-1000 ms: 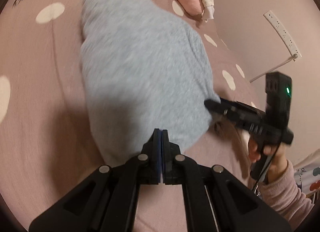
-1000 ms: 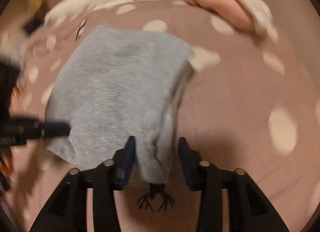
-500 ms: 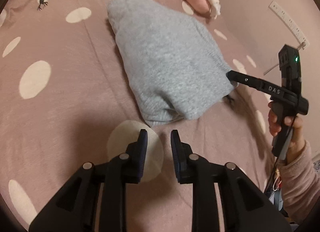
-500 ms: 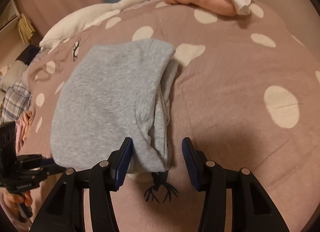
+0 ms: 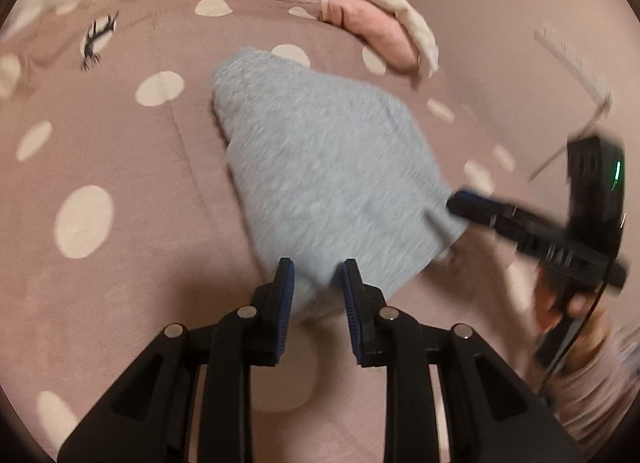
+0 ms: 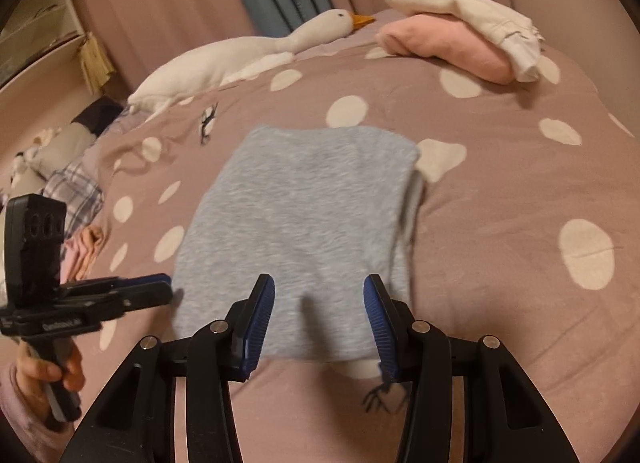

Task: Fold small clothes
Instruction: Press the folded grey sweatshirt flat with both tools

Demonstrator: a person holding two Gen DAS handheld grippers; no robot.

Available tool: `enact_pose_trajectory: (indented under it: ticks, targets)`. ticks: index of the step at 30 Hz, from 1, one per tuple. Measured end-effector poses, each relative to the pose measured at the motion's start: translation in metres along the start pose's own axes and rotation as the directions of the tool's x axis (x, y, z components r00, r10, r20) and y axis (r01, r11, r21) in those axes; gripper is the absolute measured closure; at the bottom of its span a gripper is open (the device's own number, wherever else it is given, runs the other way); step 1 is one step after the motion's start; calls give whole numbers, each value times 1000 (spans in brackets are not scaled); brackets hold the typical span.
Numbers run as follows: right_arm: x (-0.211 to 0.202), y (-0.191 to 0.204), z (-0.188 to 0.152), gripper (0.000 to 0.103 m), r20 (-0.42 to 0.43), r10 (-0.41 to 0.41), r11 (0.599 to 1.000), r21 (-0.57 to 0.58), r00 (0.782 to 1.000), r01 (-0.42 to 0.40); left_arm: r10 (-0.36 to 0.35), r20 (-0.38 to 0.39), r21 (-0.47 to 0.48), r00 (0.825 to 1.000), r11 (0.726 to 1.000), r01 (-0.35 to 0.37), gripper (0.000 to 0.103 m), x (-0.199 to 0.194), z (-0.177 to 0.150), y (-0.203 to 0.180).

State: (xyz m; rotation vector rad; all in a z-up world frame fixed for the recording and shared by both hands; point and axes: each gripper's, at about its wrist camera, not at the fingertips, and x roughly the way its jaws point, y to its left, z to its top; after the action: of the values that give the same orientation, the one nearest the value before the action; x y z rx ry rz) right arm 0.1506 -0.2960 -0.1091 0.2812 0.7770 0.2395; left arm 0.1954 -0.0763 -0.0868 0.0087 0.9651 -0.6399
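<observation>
A folded grey knit garment (image 5: 324, 167) lies flat on the pink dotted bedspread (image 5: 120, 151); it also shows in the right wrist view (image 6: 296, 223). My left gripper (image 5: 318, 283) is open, its jaws on either side of the garment's near corner. My right gripper (image 6: 318, 299) is open wide over the garment's near edge. In the left wrist view the right gripper (image 5: 460, 199) touches the garment's right corner. In the right wrist view the left gripper (image 6: 164, 287) sits at the garment's left corner.
A folded pink garment (image 6: 444, 47) with a cream one (image 6: 464, 11) on top lies at the far right. A white goose plush (image 6: 240, 55) lies along the far edge. Plaid and pink clothes (image 6: 76, 199) lie at the left. A wall (image 5: 520, 23) stands on the right.
The left gripper opened from shut and moved forward to the garment's near corner. The right gripper stayed open and shifted left over the near edge. The garment now lies flatter.
</observation>
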Motion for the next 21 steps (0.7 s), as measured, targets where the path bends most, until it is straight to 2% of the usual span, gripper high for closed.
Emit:
enact_pose_trajectory:
  ticks: [1, 3, 5, 13, 17, 20, 21]
  targets:
    - [3, 1, -1, 54, -8, -7, 1000, -8, 1000, 7, 31, -7, 38, 1000, 999, -30, 72, -1, -8, -2]
    - [9, 3, -4, 54, -22, -20, 1000, -21, 1000, 19, 71, -17, 83, 997, 994, -70, 52, -1, -22, -2]
    - [12, 3, -4, 54, -26, -18, 1000, -19, 999, 18, 114, -30, 117, 993, 987, -110, 44, 6, -30, -2]
    - [14, 7, -1, 54, -32, -40, 999, -22, 999, 39, 129, -33, 120, 991, 985, -124, 45, 37, -20, -10]
    - [18, 7, 1, 54, -38, -42, 999, -14, 998, 42, 128, 1, 91, 992, 988, -128, 45, 43, -21, -14]
    - [22, 6, 1, 54, -45, -49, 999, -11, 998, 48, 171, 48, 98, 984, 980, -175, 45, 39, -25, -17]
    - [22, 7, 0, 54, -46, -52, 999, -13, 998, 51, 190, 58, 91, 980, 977, -194, 48, 38, -25, -15]
